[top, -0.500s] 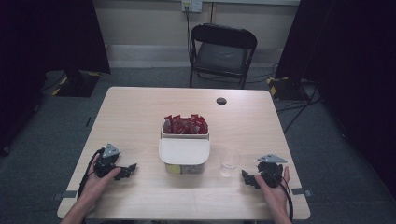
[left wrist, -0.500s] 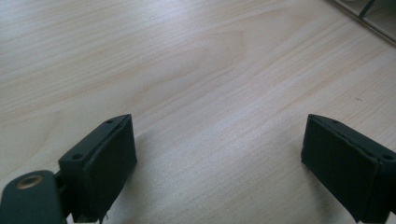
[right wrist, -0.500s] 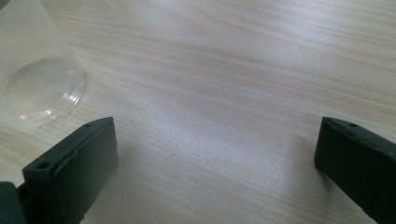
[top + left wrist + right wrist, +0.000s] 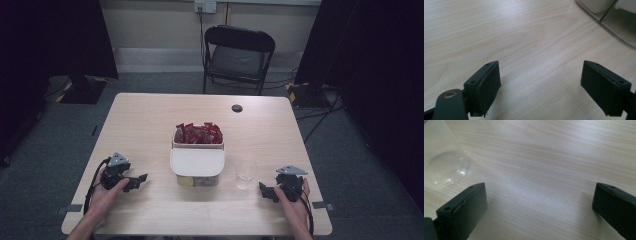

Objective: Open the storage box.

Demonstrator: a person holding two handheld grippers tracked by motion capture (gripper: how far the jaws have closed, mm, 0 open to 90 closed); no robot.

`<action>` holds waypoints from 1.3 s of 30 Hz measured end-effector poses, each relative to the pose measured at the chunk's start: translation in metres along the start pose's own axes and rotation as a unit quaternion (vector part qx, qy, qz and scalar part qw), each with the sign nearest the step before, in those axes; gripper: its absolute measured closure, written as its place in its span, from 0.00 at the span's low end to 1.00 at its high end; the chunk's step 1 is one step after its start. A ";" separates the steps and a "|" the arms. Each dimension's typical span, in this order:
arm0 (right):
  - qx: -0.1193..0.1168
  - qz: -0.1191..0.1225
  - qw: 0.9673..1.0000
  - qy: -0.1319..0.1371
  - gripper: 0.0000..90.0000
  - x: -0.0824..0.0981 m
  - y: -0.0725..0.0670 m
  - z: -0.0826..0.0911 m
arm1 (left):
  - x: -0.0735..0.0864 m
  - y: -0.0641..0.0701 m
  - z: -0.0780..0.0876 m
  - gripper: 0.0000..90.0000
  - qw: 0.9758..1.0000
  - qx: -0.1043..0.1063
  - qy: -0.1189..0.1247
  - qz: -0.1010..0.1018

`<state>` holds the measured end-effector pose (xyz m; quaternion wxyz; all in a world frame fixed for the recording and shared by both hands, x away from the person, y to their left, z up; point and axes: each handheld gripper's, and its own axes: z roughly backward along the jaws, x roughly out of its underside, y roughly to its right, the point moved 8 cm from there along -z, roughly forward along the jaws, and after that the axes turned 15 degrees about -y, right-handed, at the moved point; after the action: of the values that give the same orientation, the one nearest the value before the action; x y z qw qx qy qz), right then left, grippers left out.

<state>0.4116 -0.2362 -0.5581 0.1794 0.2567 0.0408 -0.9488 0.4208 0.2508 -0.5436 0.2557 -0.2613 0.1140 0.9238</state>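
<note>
One white container point(image 4: 196, 162) of red packets point(image 4: 198, 133), too tightly packed to count, sat on one wooden surface point(image 4: 145, 122) beside one clear plastic cup point(image 4: 245, 174); two hand-held tools and one folding chair point(image 4: 239, 55) completed the count.

A white container point(image 4: 197, 165) of red packets point(image 4: 198, 134) was seen at the middle of the wooden table point(image 4: 145, 120). A clear plastic cup point(image 4: 245, 174) was placed just beside it, toward the right edge. The left gripper point(image 4: 135, 182) and right gripper point(image 4: 268, 192) were held near the front corners.
</note>
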 end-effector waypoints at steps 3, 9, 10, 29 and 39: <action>0.001 -0.001 1.000 0.000 0.00 0.000 0.000 0.000 | -0.001 0.004 0.002 0.18 1.000 0.008 0.003 -0.002; 0.001 -0.001 1.000 0.000 0.00 0.000 0.000 0.000 | -0.005 0.017 0.001 0.18 0.999 0.029 0.006 -0.023; 0.001 -0.001 1.000 0.000 0.00 0.000 0.000 0.000 | -0.005 0.019 0.002 0.18 0.999 0.031 0.003 -0.028; 0.002 -0.002 1.000 0.000 0.00 0.000 0.000 0.000 | -0.016 0.047 0.009 0.18 0.997 0.061 0.022 -0.052; 0.002 -0.002 1.000 0.000 0.00 0.000 0.000 0.000 | -0.026 0.063 0.011 0.18 0.994 0.085 0.037 -0.062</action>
<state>0.4113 -0.2365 -0.5581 0.1773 0.2571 0.0394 -0.9492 0.4015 0.1911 -0.5157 0.3294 -0.2792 0.1852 0.8827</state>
